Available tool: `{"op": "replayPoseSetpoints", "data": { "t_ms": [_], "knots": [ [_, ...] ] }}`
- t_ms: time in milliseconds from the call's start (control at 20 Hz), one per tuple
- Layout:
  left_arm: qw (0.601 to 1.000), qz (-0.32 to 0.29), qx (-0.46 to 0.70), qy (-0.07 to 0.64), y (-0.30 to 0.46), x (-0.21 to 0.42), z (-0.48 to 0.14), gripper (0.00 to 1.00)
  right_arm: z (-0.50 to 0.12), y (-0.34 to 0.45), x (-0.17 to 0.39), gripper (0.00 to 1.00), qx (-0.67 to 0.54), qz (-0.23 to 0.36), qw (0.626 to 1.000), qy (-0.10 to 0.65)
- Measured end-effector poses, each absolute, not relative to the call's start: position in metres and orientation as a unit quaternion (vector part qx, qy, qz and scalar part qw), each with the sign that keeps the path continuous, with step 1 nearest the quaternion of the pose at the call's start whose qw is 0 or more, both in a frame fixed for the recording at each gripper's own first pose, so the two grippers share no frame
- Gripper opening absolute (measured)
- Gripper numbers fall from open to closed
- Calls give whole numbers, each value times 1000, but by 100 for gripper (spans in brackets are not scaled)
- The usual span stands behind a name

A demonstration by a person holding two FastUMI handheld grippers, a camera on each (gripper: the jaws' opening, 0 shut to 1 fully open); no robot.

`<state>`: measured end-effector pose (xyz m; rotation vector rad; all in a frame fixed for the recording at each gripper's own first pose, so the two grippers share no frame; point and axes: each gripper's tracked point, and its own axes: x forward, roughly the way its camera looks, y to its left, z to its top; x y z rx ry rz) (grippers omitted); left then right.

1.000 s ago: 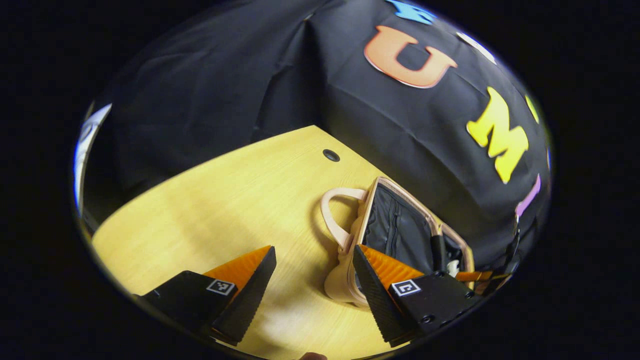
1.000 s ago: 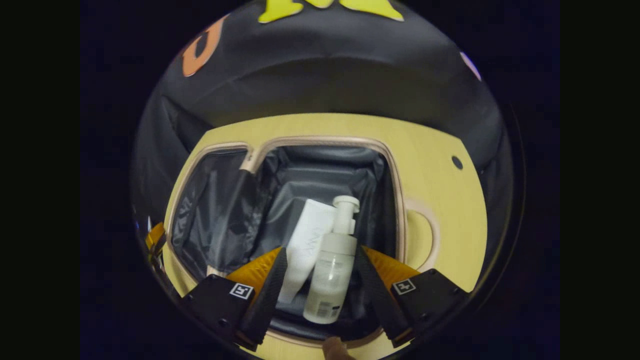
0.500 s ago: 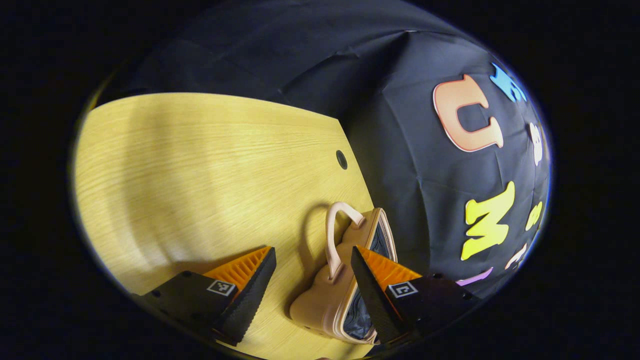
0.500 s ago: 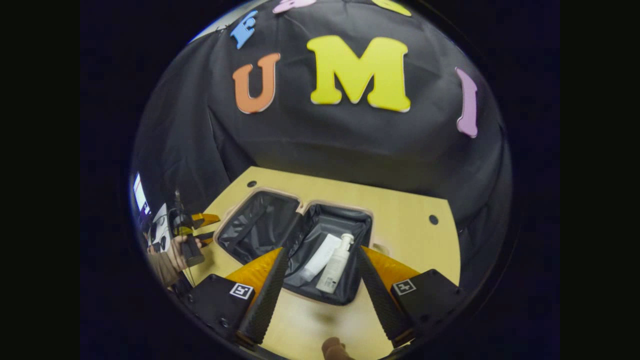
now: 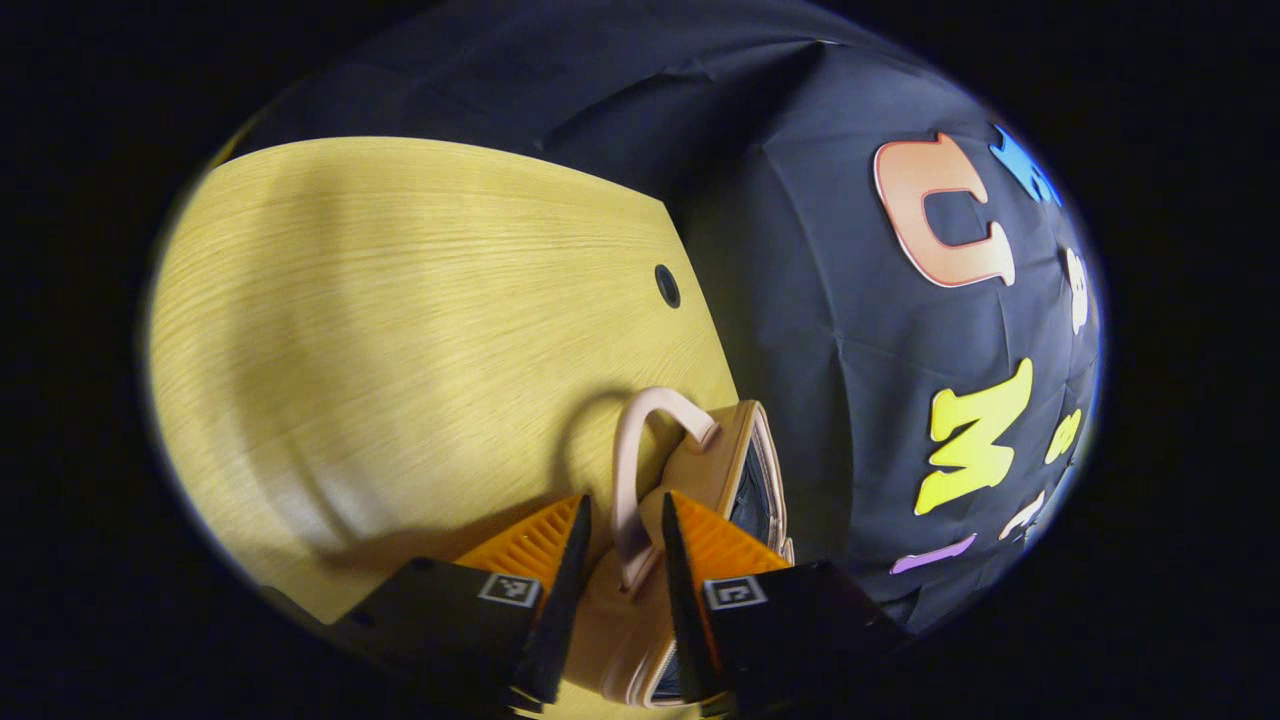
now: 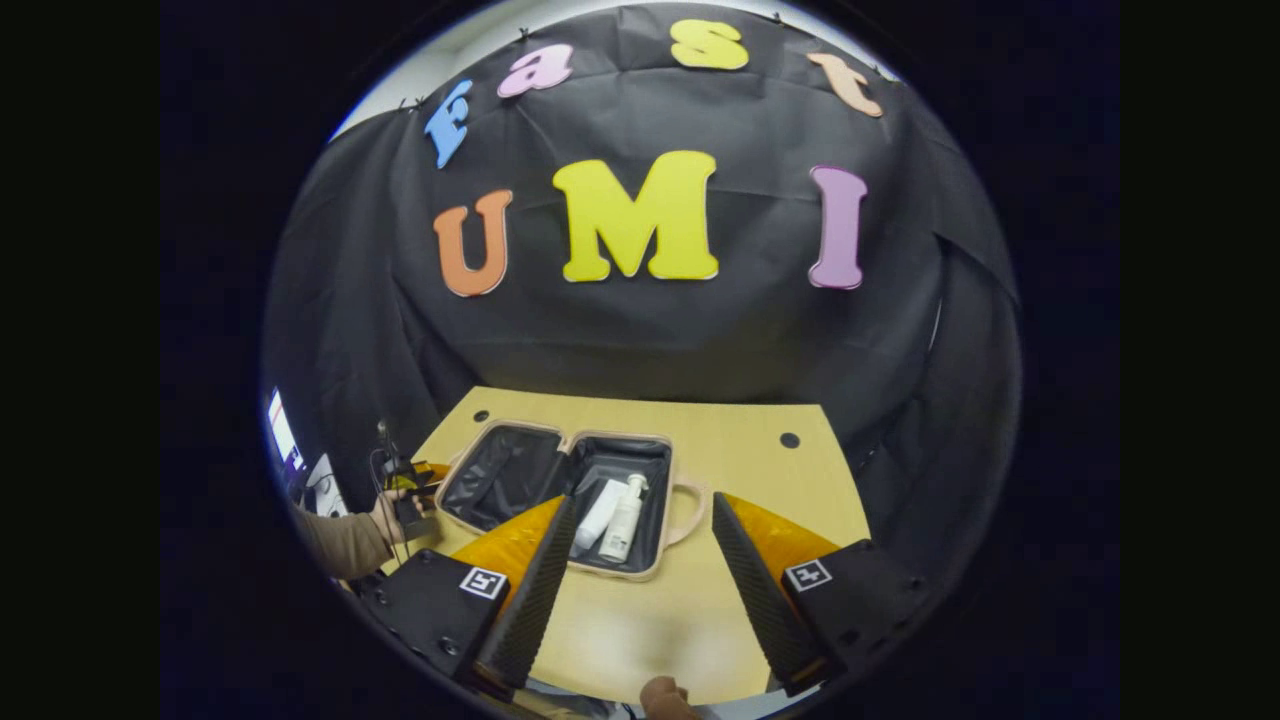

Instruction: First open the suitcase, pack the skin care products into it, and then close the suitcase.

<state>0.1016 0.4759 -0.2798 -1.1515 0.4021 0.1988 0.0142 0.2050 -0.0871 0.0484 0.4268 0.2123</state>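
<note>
The peach suitcase (image 6: 612, 573) lies open on the wooden table (image 6: 760, 490), with its black-lined lid (image 6: 500, 475) to the left. A white tube (image 6: 600, 512) and a white pump bottle (image 6: 625, 515) lie in the right half. My right gripper (image 6: 642, 500) hangs open and holds nothing, well back from the case and above the table's front. My left gripper (image 6: 412, 485), held in a hand (image 6: 385, 515), sits at the lid's outer edge. In the left gripper view my left gripper (image 5: 625, 510) is shut on the base of the lid's handle (image 5: 640, 420).
Round cable holes (image 6: 789, 440) (image 5: 666, 286) sit near the table's back corners. A sleeve (image 6: 340, 540) reaches in from the left, with a lit screen (image 6: 280, 440) behind it. Bare tabletop (image 5: 400, 320) stretches away from the lid.
My right gripper has pulled up and back from inside the suitcase, leaving the tube and bottle there. My left gripper's fingers have closed from wide apart onto the lid's handle.
</note>
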Motion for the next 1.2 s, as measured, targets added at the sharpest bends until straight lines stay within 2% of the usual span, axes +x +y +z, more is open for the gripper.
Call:
{"op": "replayPoseSetpoints", "data": {
  "t_ms": [50, 100, 250, 450, 500, 550, 700, 1000, 1200],
  "knots": [
    [815, 103, -538, 190, 478, 99, -277, 22, -82, 196, 7, 78, 23, 100, 973, 206],
    [815, 111, -534, 193, 477, 103, -278, 20, -80, 188, 3, 82, 25, 94, 974, 203],
    [833, 131, -496, 205, 476, 104, -273, 10, -84, 167, 2, 82, 50, 83, 976, 197],
    [864, 162, -443, 177, 478, 106, -228, 6, -81, 136, 4, 82, 69, 76, 977, 188],
    [875, 162, -423, 168, 474, 104, -211, 6, -79, 127, 5, 85, 69, 75, 978, 183],
    [889, 164, -396, 161, 469, 103, -194, 5, -77, 120, 7, 82, 68, 77, 979, 178],
    [923, 163, -324, 127, 448, 102, -141, 5, -71, 109, 11, 82, 71, 91, 979, 168],
    [975, 139, -161, 72, 357, 100, -53, 5, -59, 87, 19, 82, 60, 116, 982, 139],
    [987, 126, -86, 54, 289, 91, -22, 4, -55, 75, 19, 82, 55, 137, 981, 128]
  ]
}}
